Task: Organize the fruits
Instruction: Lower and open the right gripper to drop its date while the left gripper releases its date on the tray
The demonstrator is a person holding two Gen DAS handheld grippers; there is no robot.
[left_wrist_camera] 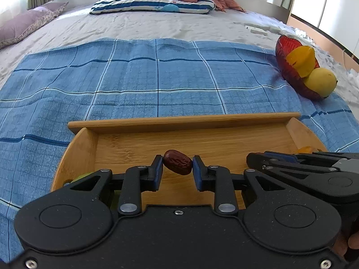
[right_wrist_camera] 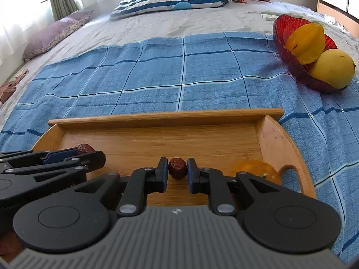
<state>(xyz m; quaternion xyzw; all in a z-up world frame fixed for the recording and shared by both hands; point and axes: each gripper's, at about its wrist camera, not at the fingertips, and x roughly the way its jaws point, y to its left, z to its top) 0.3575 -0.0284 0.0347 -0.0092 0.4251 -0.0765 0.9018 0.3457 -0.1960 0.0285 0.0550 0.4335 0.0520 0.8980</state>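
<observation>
A wrinkled dark red date [left_wrist_camera: 177, 162] is clamped between the left gripper [left_wrist_camera: 177, 168] fingers above the wooden tray [left_wrist_camera: 179, 121]. The right gripper [right_wrist_camera: 177, 170] fingers clamp a second date [right_wrist_camera: 177, 168]. The tray middle is bare; the red bowl [right_wrist_camera: 291, 67] stands well apart.

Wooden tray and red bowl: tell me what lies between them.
Only the blue checked blanket lies between the wooden tray and the red bowl; nothing sits on that stretch. The right wrist view shows it best, and the left wrist view agrees.
</observation>
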